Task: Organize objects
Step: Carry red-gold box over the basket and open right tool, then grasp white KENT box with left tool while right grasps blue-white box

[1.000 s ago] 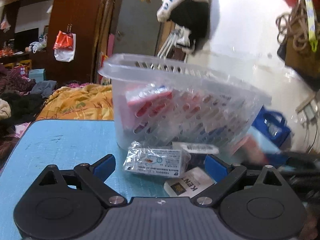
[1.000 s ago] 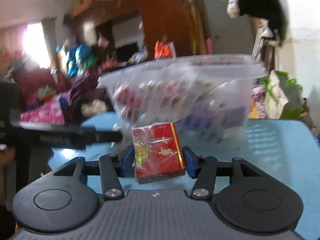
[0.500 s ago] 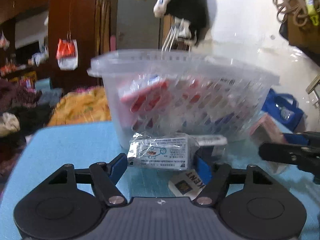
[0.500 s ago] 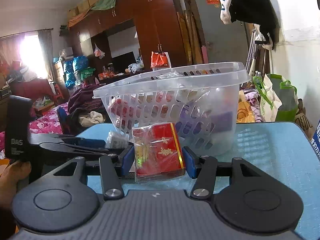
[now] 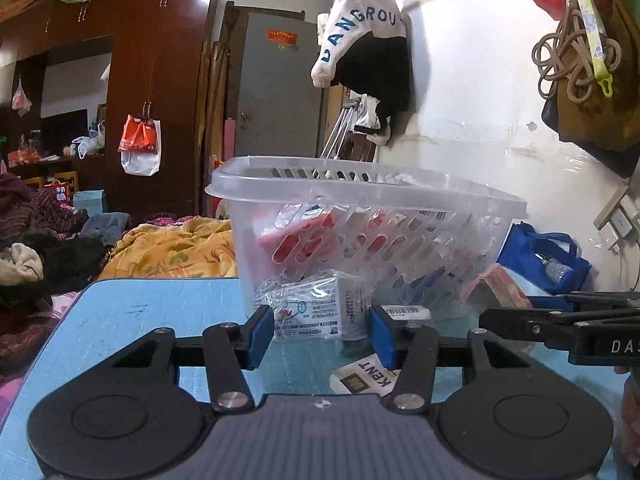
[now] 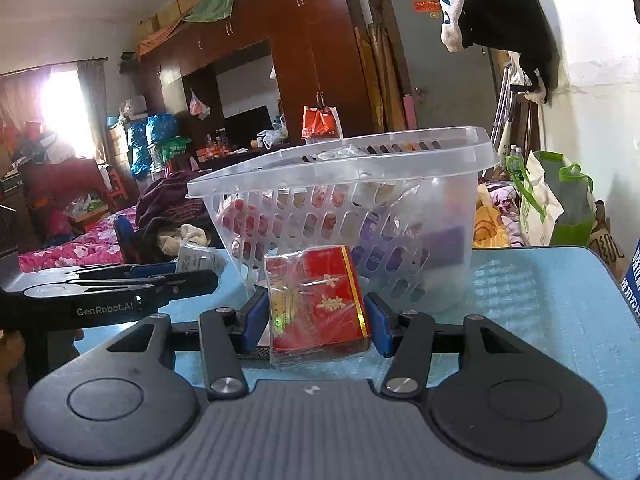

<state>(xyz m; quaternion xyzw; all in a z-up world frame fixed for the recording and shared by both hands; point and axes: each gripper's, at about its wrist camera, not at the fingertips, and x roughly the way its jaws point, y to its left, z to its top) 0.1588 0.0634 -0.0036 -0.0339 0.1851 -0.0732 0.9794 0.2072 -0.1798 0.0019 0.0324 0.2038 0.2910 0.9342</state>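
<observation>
While right gripper [image 6: 316, 316] clamps red pack [image 6: 318, 306], left gripper [image 5: 322, 330], just closing, pinches white packet [image 5: 320, 310].

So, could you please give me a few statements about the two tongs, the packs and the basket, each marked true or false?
1. The right tongs grip a red pack. True.
2. The left tongs are empty. False: a white pack in clear wrap sits between the pads, which have just been closing.
3. The clear basket is empty. False: red and blue packs show through its slots.
4. A KENT pack lies on the blue table. True.
</observation>
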